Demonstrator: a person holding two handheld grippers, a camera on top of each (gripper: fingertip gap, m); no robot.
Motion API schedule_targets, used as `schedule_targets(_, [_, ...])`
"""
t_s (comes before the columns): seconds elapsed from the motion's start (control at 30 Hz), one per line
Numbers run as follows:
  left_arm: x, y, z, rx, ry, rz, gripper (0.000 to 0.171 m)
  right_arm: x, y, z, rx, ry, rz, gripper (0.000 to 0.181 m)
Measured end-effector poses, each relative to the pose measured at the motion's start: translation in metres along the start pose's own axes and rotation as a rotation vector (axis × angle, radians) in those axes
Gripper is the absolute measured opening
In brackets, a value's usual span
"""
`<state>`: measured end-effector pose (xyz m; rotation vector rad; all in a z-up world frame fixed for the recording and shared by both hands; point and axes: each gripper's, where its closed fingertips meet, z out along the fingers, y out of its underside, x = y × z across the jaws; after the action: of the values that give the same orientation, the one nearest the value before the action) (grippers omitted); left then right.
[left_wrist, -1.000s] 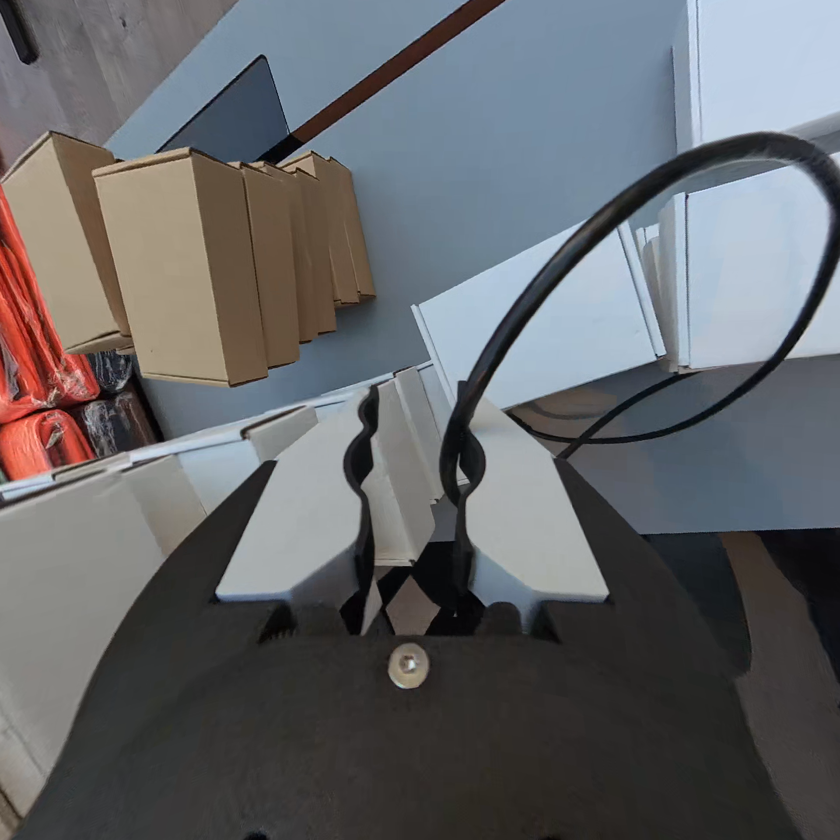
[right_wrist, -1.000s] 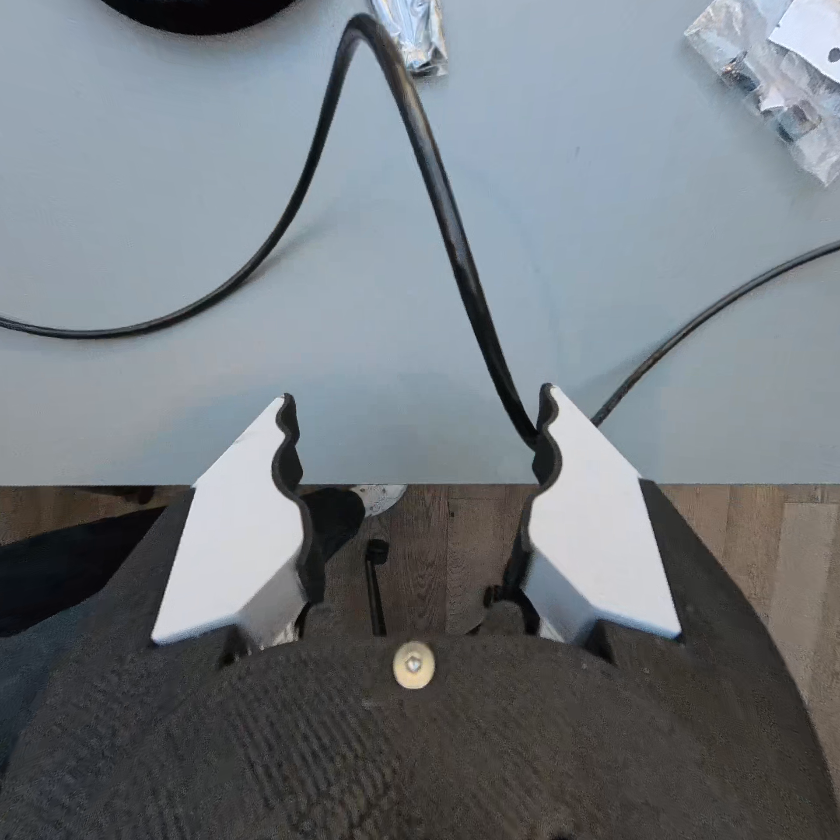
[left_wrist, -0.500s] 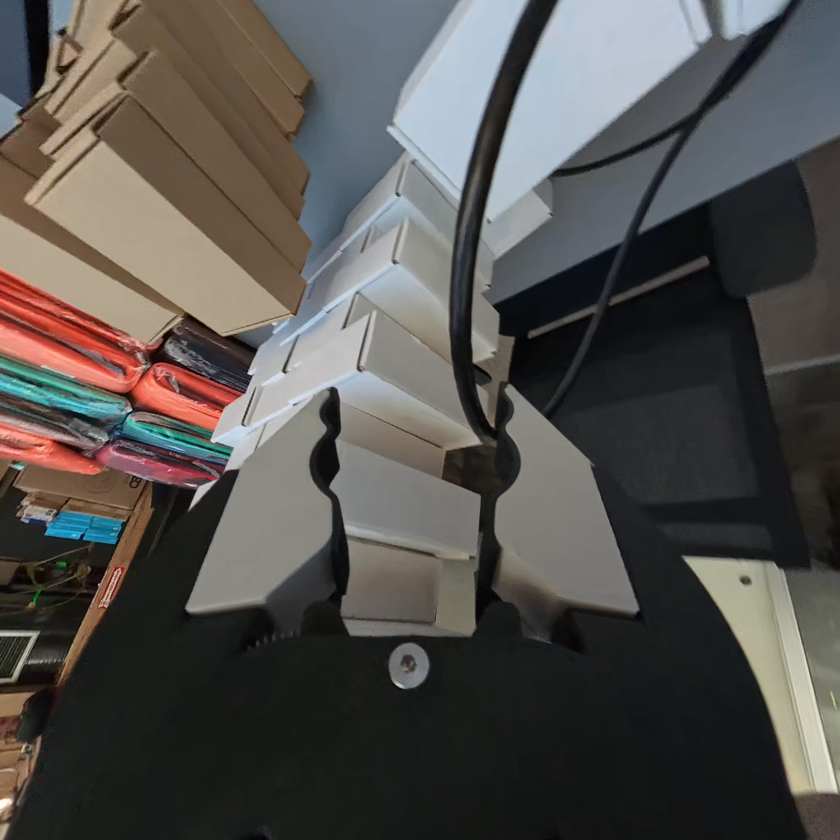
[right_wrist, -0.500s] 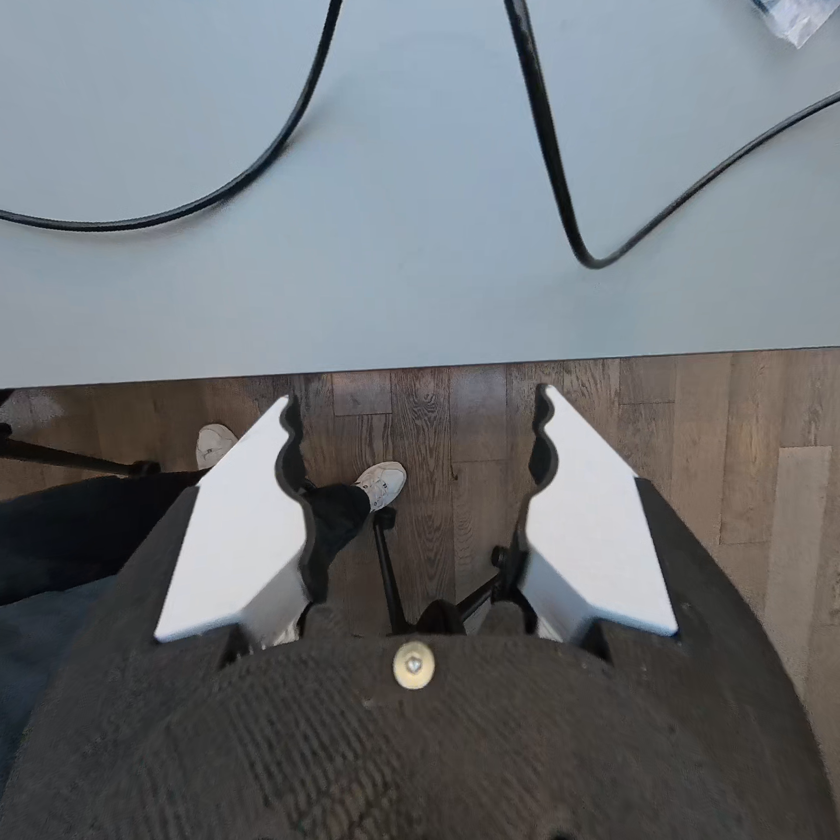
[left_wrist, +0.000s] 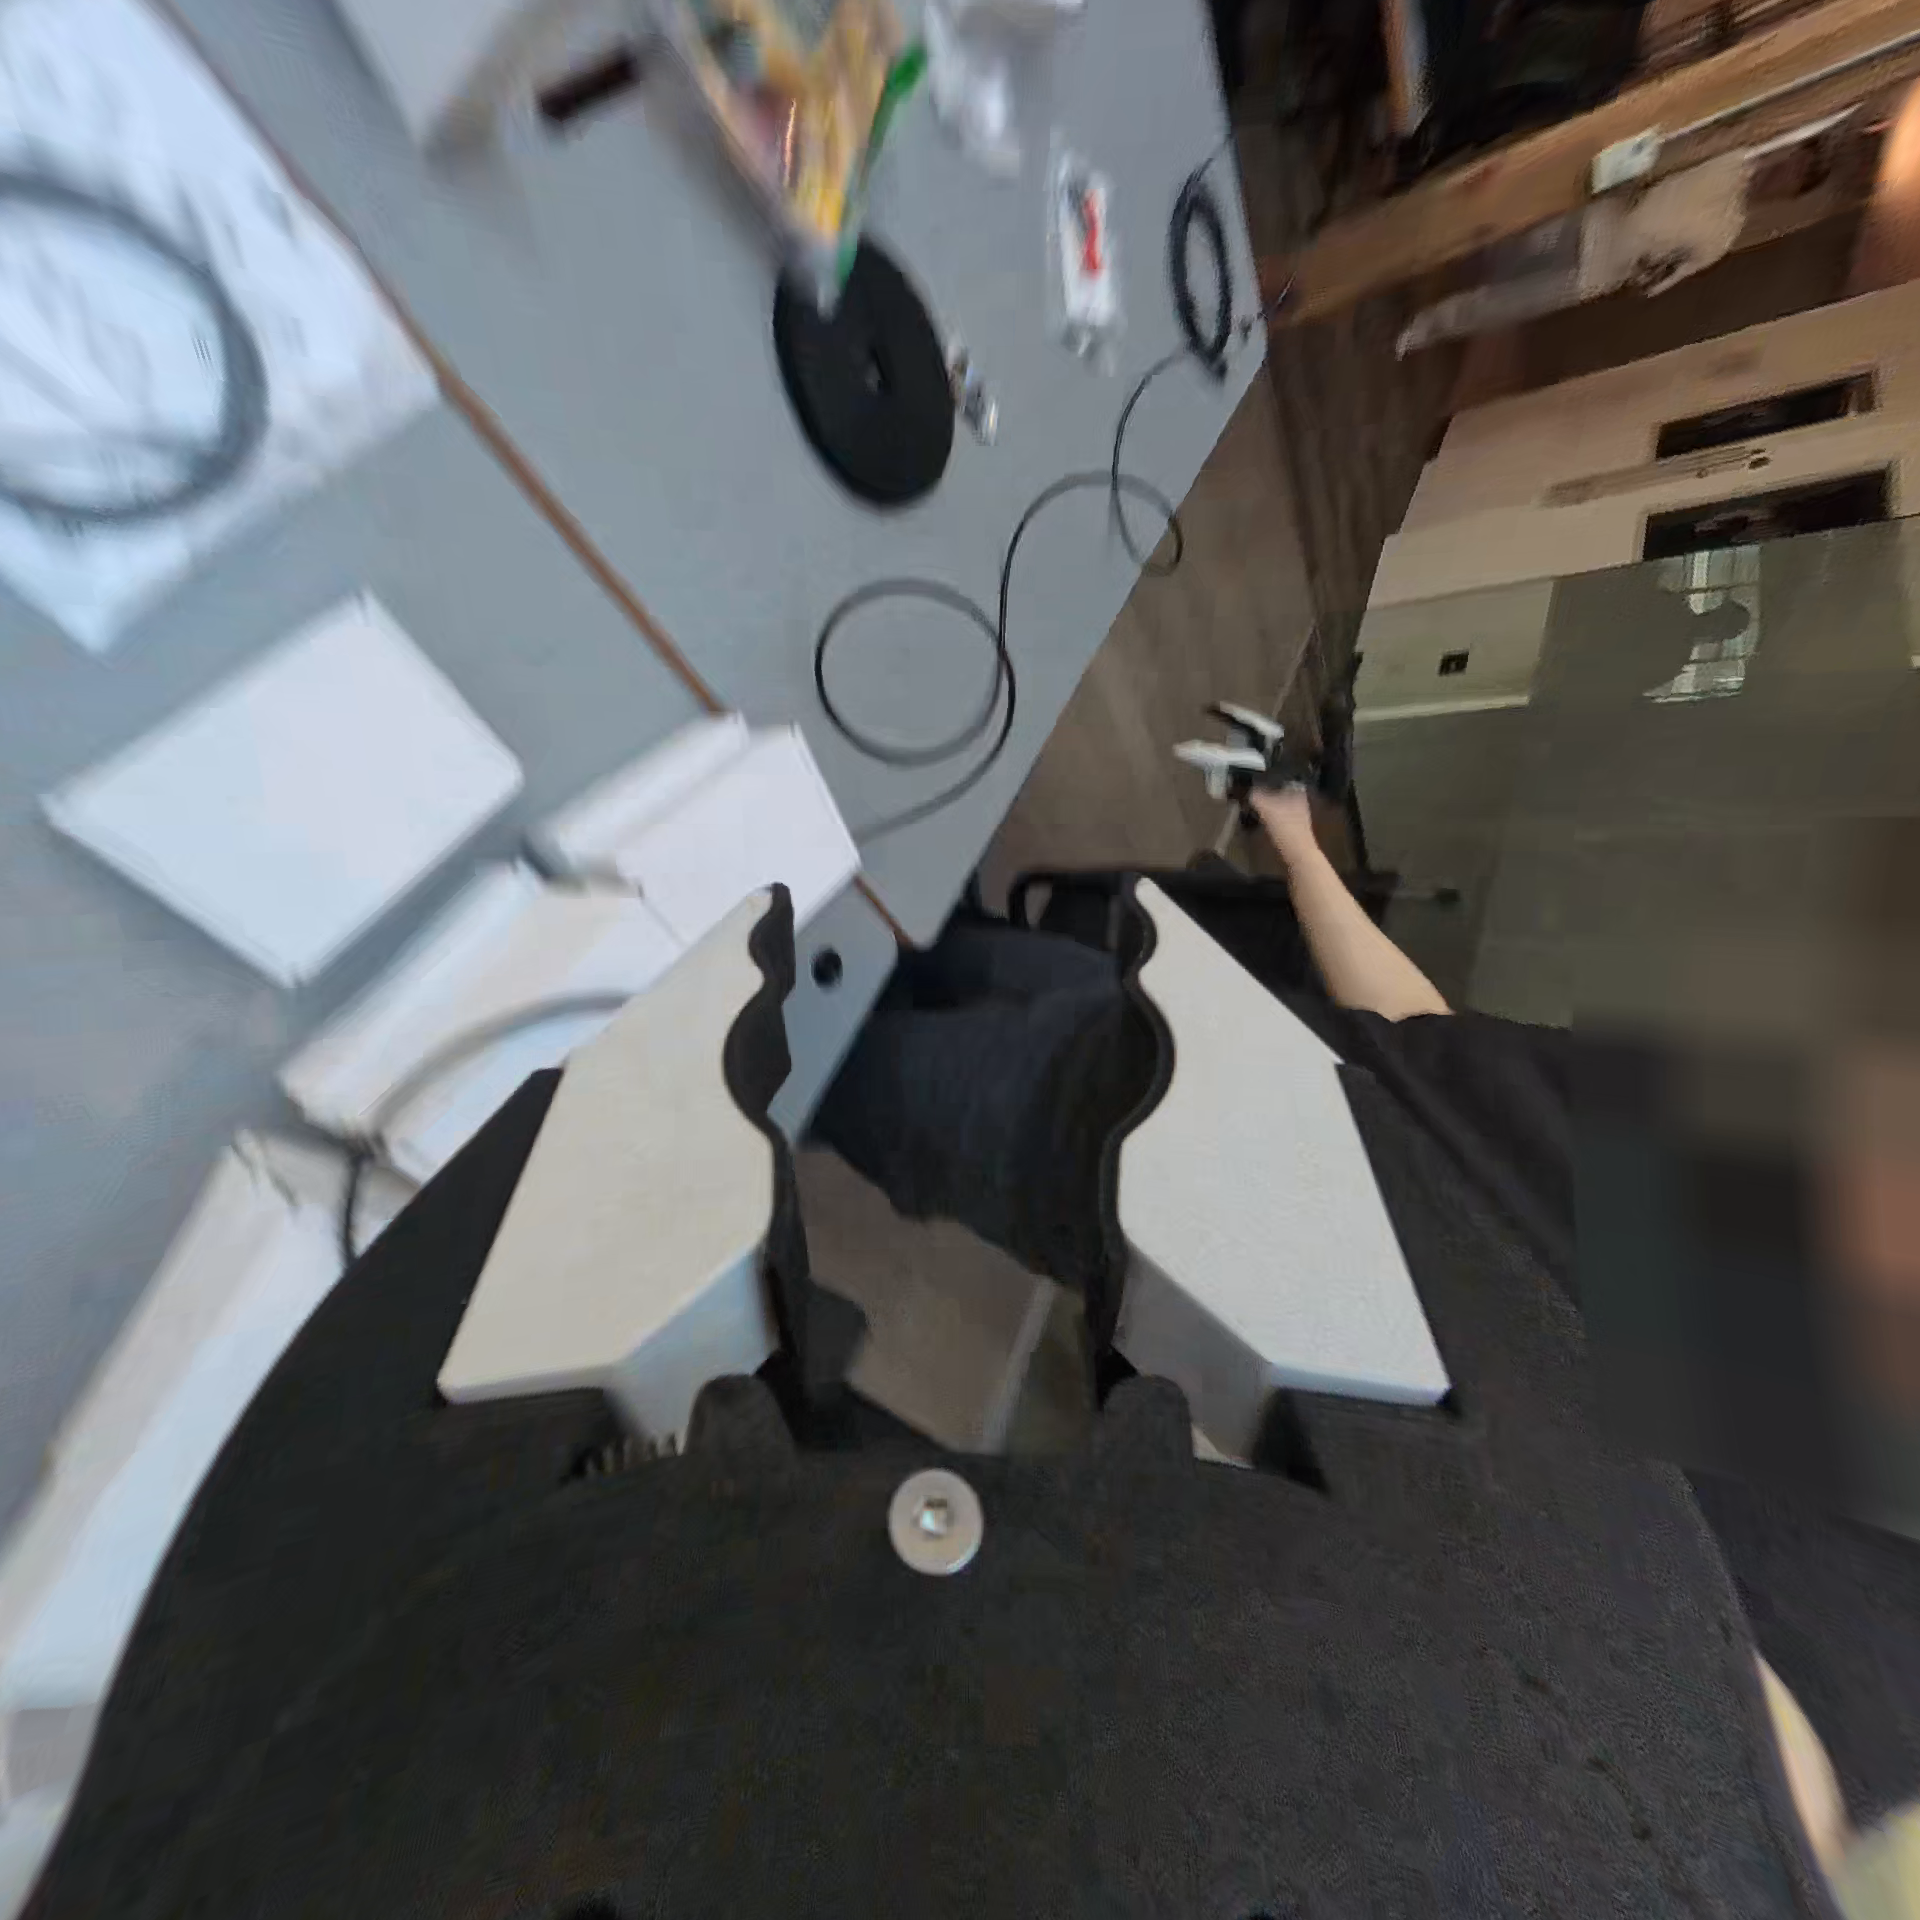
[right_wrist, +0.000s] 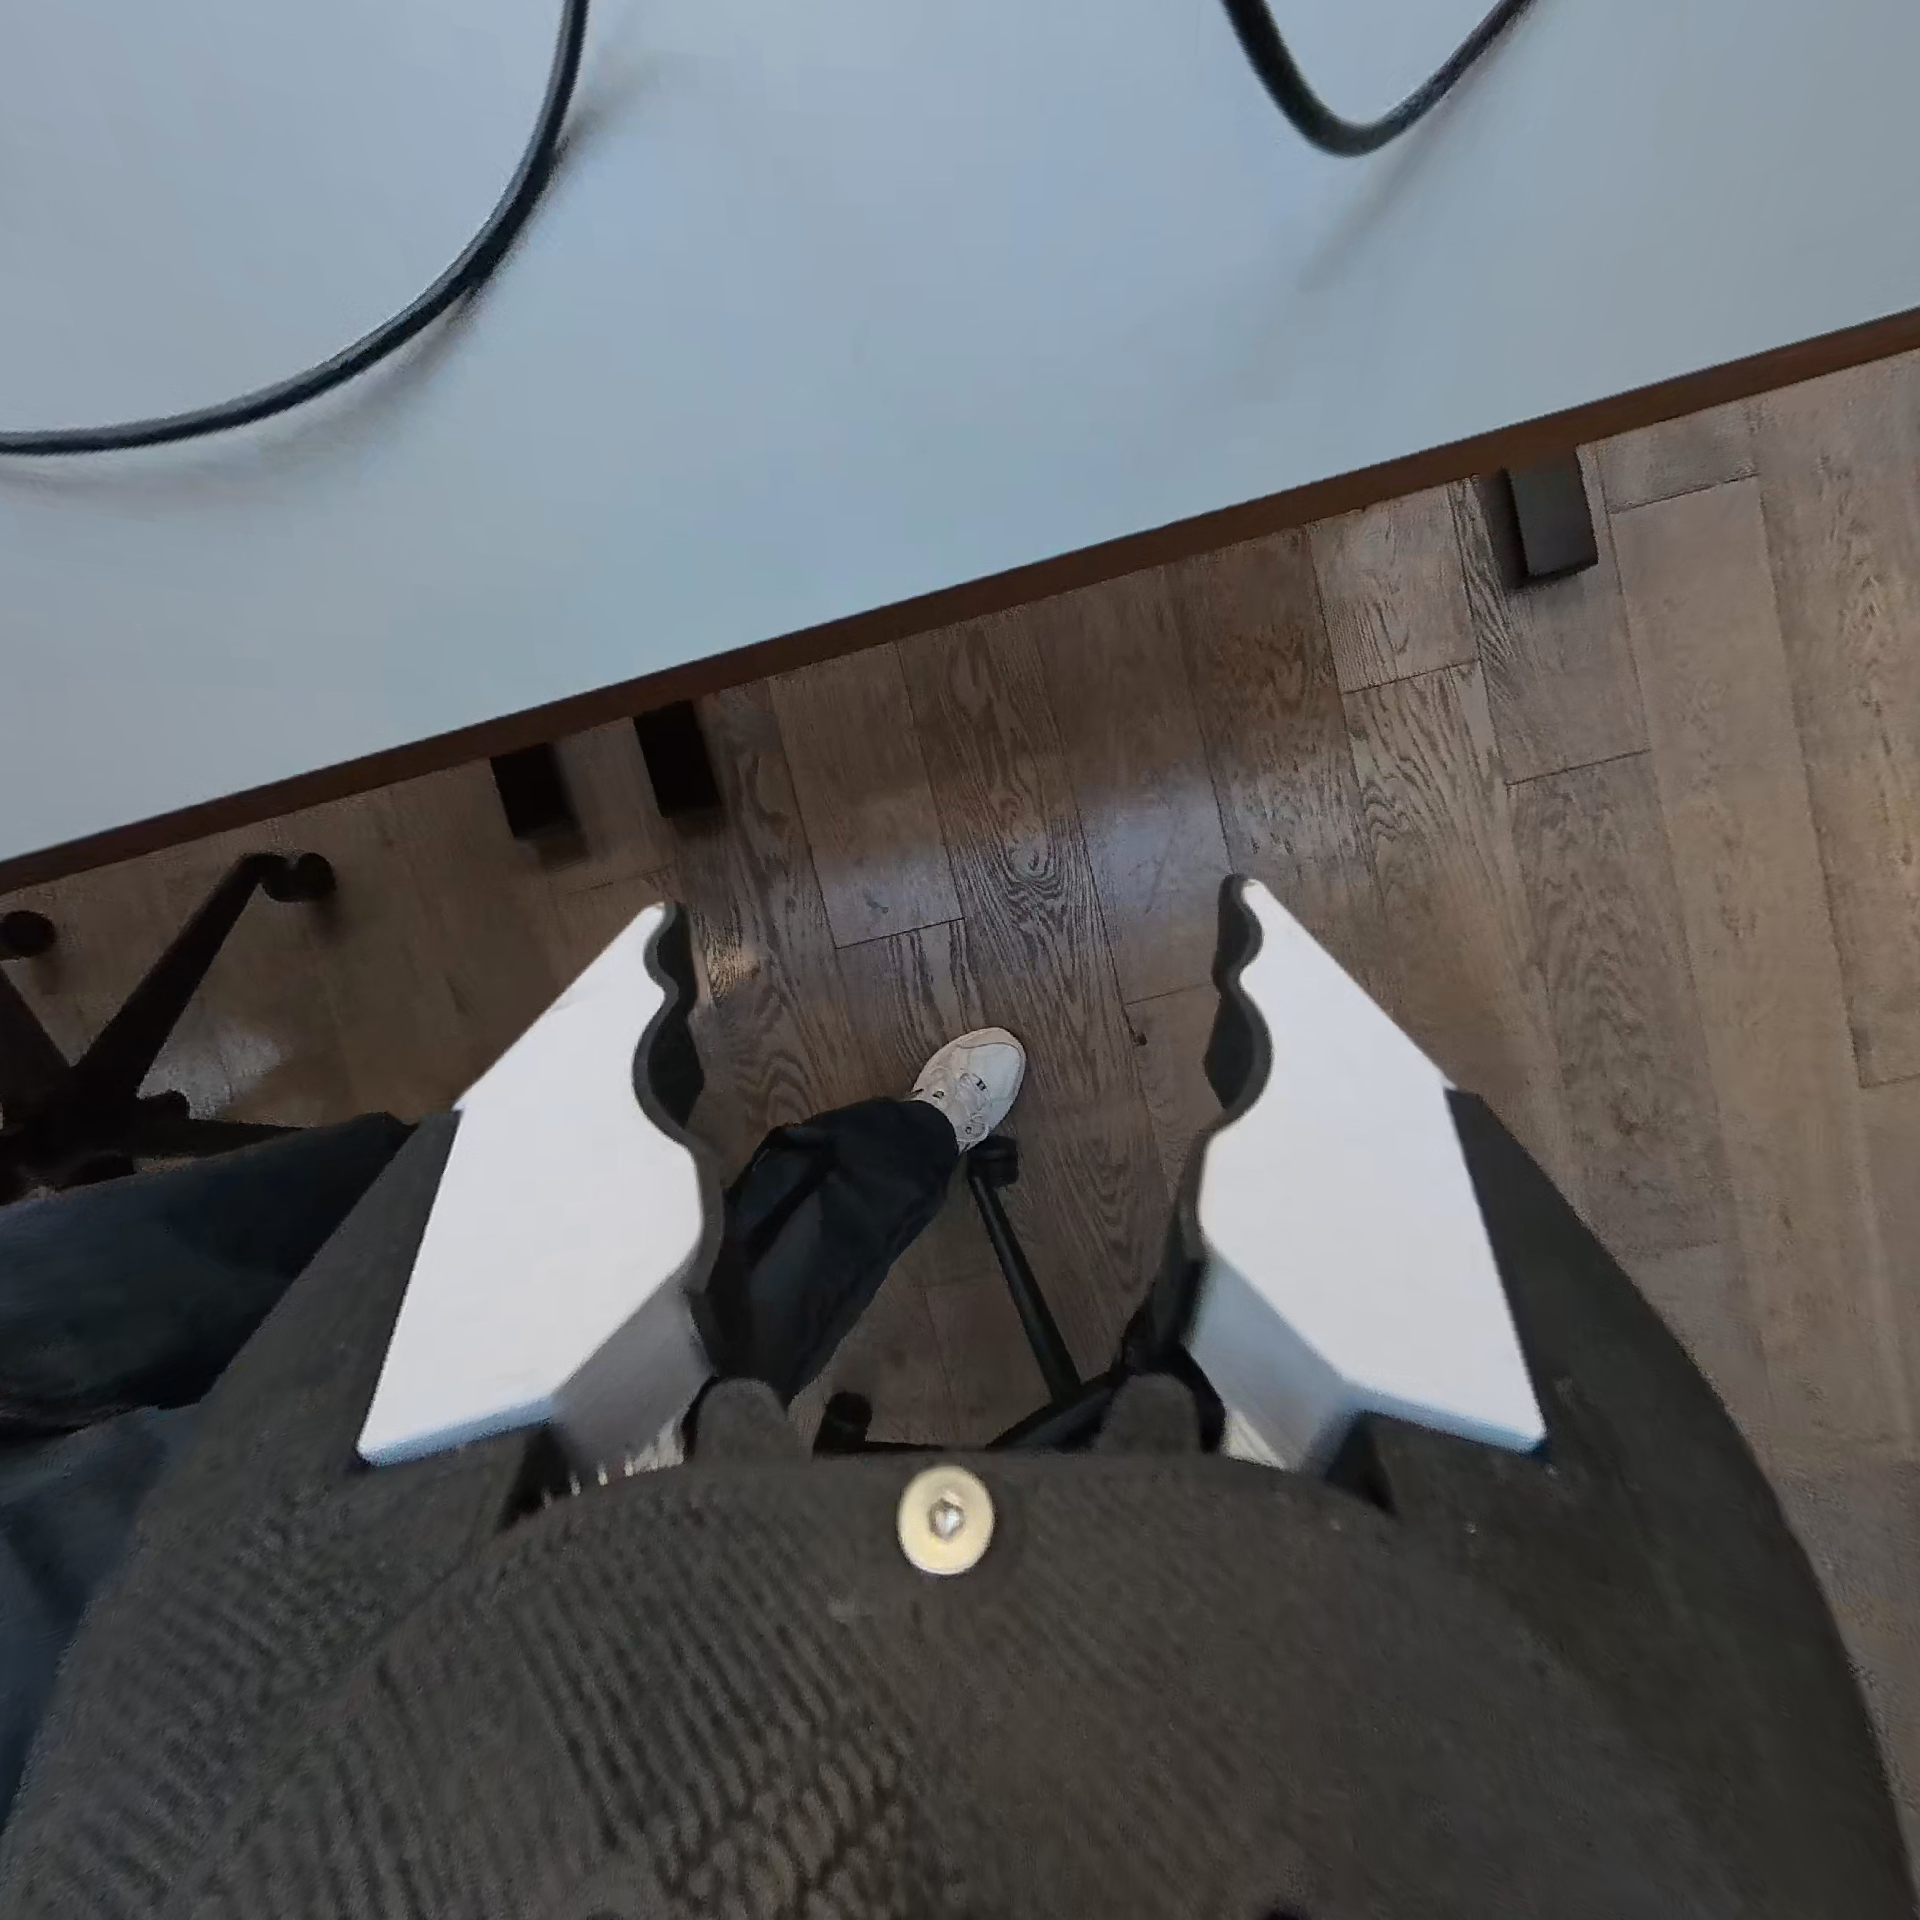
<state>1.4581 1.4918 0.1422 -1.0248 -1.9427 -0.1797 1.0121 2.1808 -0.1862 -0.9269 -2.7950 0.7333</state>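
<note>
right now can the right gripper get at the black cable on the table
Probably yes. The right gripper is open and empty, held out past the table edge above the wooden floor. The black cable lies bare on the tabletop ahead, with nothing between, though not yet within its fingers.

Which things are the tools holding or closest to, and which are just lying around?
By the tools:
- left tool: open, empty, above a person's dark trouser leg
- right tool: open, empty, above the wooden floor and a white shoe

Lying about on the grey table:
- black cable
- black disc
- white boxes
</note>
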Motion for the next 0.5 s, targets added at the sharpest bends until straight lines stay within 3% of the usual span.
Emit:
schedule_targets(0.07, [0.017, -0.029, 0.018, 0.221, 0.009, 0.220, 0.062, -0.003, 0.003, -0.004, 0.022, -0.003, 0.010, 0.099])
schedule_targets(0.17, [0.049, -0.053, 0.062, 0.443, -0.035, 0.488, 0.065, 0.004, 0.003, -0.013, 0.052, 0.015, 0.007, 0.098])
schedule_targets(0.3, [0.109, -0.095, 0.147, 0.750, -0.255, 0.861, 0.077, 0.049, -0.029, -0.031, 0.176, 0.105, -0.017, 0.096])
schedule_targets(0.37, [0.153, -0.113, 0.206, 0.919, -0.314, 1.011, 0.060, 0.084, -0.051, -0.039, 0.250, 0.162, -0.025, 0.095])
schedule_targets(0.4, [0.170, -0.118, 0.247, 0.904, -0.301, 1.034, 0.053, 0.104, -0.060, -0.042, 0.278, 0.187, -0.027, 0.095])
schedule_targets(0.5, [0.222, -0.121, 0.386, 0.728, -0.081, 0.880, 0.072, 0.177, -0.084, -0.043, 0.344, 0.238, -0.016, 0.092])
